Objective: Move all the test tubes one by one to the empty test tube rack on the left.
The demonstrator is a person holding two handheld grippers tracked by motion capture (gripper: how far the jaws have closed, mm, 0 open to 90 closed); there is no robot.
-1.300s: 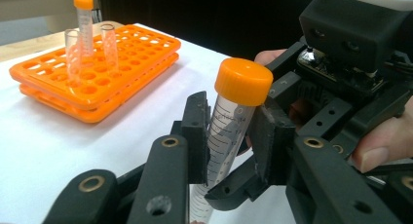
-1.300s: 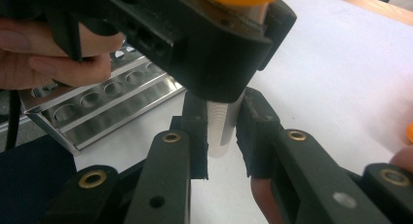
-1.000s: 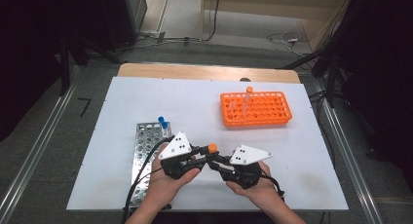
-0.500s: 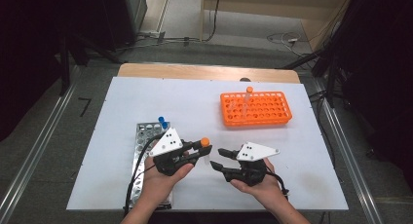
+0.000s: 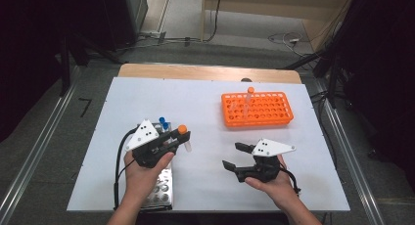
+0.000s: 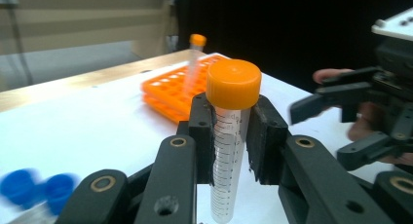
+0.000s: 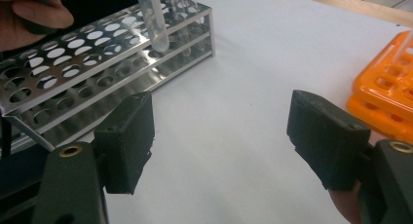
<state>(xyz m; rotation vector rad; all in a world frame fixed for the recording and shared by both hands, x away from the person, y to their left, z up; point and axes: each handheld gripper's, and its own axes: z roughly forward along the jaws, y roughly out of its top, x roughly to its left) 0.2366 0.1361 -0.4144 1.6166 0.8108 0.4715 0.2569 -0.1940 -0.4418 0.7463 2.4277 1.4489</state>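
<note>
now left tongs (image 5: 182, 139) clamp the orange-capped tube (image 6: 232, 131) (lifted leftward), right tongs (image 5: 234, 155) gaping, drawn farther apart

A white counter (image 5: 205, 107) has a strip of bare wood (image 5: 195, 72) along its far edge. Grey floor (image 5: 49, 117) surrounds it, with a metal rail (image 5: 36, 159) running along the left side and another rail (image 5: 342, 151) along the right. A small black mark (image 5: 84, 107) sits on the floor just left of the counter. Beyond the far edge, a white cable (image 5: 281, 38) lies loose on the floor, and a dark cabinet (image 5: 122, 14) stands at the upper left.
</note>
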